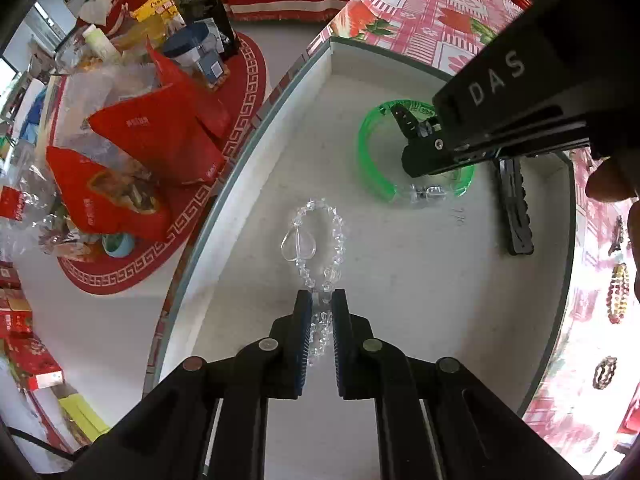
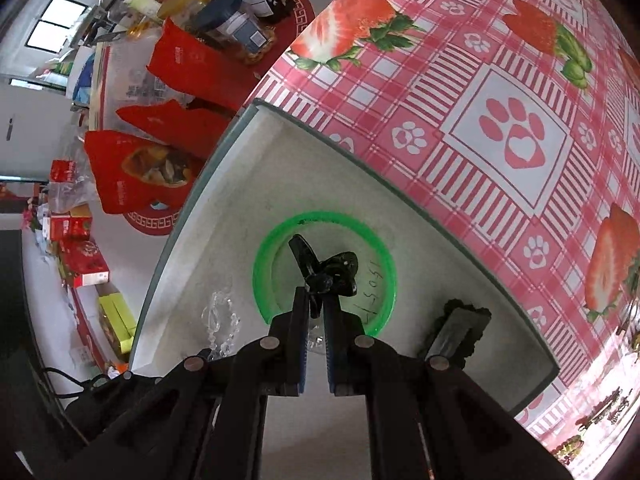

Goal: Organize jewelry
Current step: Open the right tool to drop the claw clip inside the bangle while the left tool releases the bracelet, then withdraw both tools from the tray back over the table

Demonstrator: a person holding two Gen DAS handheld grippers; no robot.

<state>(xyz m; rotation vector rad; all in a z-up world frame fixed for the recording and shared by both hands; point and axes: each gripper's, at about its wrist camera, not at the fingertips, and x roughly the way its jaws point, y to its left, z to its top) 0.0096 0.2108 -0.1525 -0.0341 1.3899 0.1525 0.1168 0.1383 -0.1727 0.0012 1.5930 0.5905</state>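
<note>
A white tray (image 1: 256,168) sits on the strawberry tablecloth. My left gripper (image 1: 321,300) is shut on a clear bead bracelet (image 1: 316,236) with a heart charm, which lies on the tray floor ahead of the fingers. My right gripper (image 2: 316,300) is shut on a black hair claw clip (image 2: 326,270), held over a green bangle (image 2: 264,272) in the tray. The right gripper (image 1: 416,132) also shows in the left wrist view above the green bangle (image 1: 370,152). The clear bracelet (image 2: 220,320) shows left of the right gripper.
A black hair comb (image 1: 516,208) lies in the tray, also in the right wrist view (image 2: 460,328). Beaded bracelets (image 1: 618,292) lie on the tablecloth (image 2: 500,120) right of the tray. A side table holds red snack bags (image 1: 160,136) and jars.
</note>
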